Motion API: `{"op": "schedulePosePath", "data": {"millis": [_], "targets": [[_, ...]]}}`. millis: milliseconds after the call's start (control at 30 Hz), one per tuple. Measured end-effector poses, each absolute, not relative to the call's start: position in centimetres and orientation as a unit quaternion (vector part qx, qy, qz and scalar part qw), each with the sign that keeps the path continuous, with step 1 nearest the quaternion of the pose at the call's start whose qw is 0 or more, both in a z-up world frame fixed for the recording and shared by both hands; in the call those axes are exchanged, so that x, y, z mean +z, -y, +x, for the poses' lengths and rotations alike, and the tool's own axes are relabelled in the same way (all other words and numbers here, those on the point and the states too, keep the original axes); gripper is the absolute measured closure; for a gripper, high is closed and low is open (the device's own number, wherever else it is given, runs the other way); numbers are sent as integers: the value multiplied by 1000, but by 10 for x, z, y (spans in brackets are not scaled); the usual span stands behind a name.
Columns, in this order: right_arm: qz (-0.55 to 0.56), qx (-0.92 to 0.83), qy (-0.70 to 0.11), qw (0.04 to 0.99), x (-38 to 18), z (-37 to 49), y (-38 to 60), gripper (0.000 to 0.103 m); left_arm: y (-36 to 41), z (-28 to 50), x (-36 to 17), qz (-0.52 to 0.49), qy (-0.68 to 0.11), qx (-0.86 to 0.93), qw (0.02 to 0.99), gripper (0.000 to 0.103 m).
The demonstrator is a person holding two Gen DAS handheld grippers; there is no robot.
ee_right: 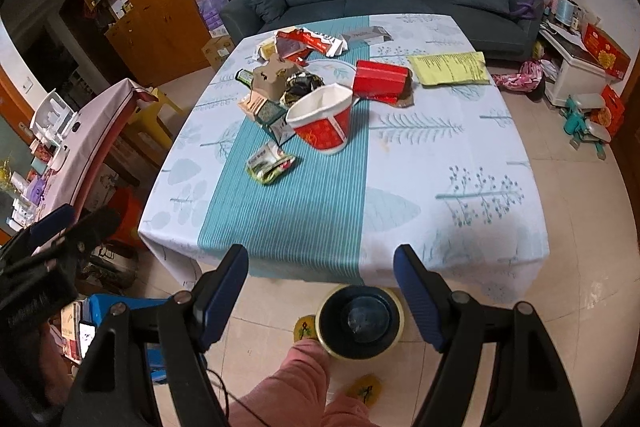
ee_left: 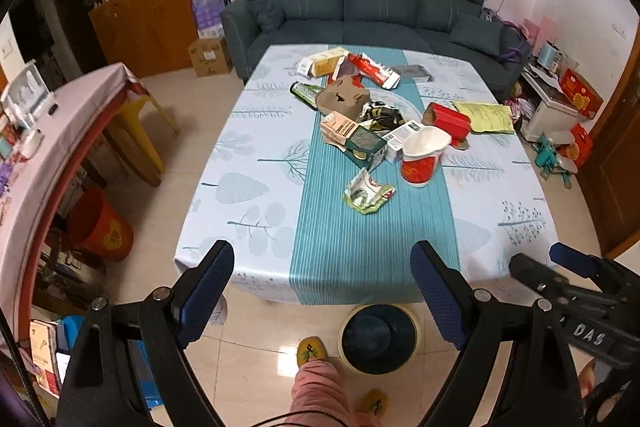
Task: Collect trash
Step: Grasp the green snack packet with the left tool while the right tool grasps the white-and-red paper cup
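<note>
The trash lay heaped mid-surface: a crumpled green wrapper (ee_left: 369,193) nearest the front edge, a red-and-white paper cup (ee_left: 422,157) tipped just behind it, then cartons (ee_left: 352,135), a red box (ee_left: 450,121) and a yellow sheet (ee_left: 486,117). The surface (ee_left: 344,247) wore a leaf-print cloth. On the floor below its front edge stood a dark bin (ee_left: 378,341), beside the person's slipper (ee_left: 311,350). Both the left claw (ee_left: 324,291) and the right claw (ee_right: 322,291) hung short of the heap, jaws apart and empty. Risks, as I judged them: the open cup could roll off if nudged, and a pinch on the thin wrapper could snag the cloth.
</note>
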State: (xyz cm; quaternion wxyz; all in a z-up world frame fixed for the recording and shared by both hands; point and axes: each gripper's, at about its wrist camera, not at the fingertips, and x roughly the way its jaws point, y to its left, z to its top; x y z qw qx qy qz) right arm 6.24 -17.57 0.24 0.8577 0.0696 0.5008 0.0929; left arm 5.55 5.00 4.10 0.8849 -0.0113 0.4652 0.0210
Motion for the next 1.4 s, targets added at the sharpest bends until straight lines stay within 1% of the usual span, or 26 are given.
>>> {"op": "schedulePosePath", "data": {"millis": [267,433,700,933,967,1000,1167,1300,1400], "targets": [[122,77,-521,841,-9,136,170,27,-62,143,-5,-18,-543,-41,839,14],[168,56,-537,824,-29,190,165,27,-55,188,-32,-12,-570,-85,817,14],[241,10,-578,780,-79,271,160,28,-48,234,-62,-2,-600,-125,790,14],[230,-16,-607,761,-107,286,158,28,-33,250,-80,12,-617,-160,770,14],[238,-18,-608,757,-110,283,162,33,-32,249,-82,14,-619,-165,768,14],[247,-17,-609,754,-113,279,167,36,-28,250,-85,17,-621,-171,764,14],[260,-18,-599,757,-112,267,182,39,-8,255,-97,35,-632,-193,750,14],[255,-14,-591,765,-108,260,189,51,6,260,-106,55,-633,-193,748,14],[252,-15,-588,769,-104,256,189,56,14,262,-113,72,-633,-190,747,14]]}}
